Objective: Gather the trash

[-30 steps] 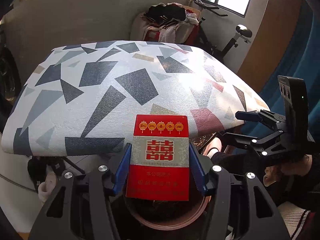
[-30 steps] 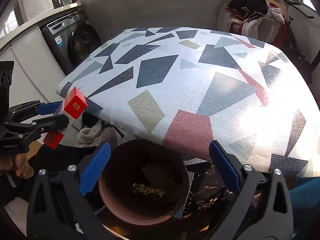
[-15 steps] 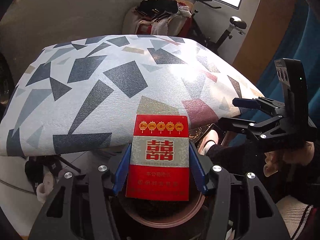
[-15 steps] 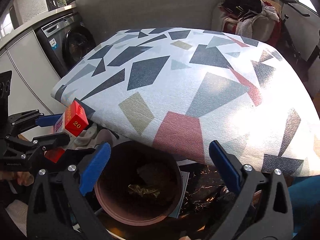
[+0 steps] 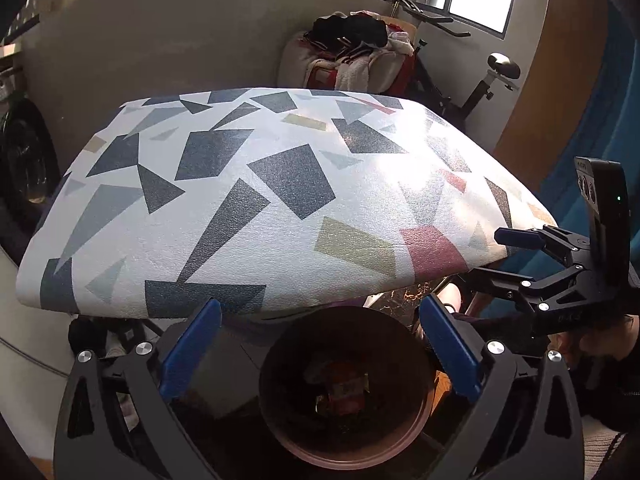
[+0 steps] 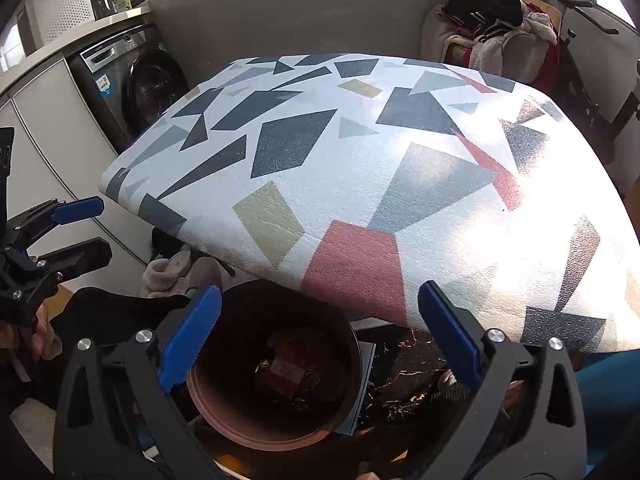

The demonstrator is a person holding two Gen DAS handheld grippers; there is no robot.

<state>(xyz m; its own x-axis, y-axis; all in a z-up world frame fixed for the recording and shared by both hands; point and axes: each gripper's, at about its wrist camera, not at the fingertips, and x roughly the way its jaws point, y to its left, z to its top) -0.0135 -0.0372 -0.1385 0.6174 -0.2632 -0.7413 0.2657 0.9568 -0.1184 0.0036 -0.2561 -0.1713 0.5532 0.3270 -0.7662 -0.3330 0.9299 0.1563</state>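
Observation:
A brown round bin stands on the floor below the table's near edge; it also shows in the right wrist view. A red cigarette box lies inside it among dark trash, seen too in the right wrist view. My left gripper is open and empty right above the bin. My right gripper is open and empty, above the bin's right side. Each gripper shows in the other's view: the right one, the left one.
A table with a white cloth of grey, red and tan shapes overhangs the bin. A washing machine stands at the left, a chair piled with clothes and an exercise bike behind. Slippers lie under the table.
My left gripper opened and let go of the red cigarette box, which dropped into the bin. The right gripper stayed open and shifted little.

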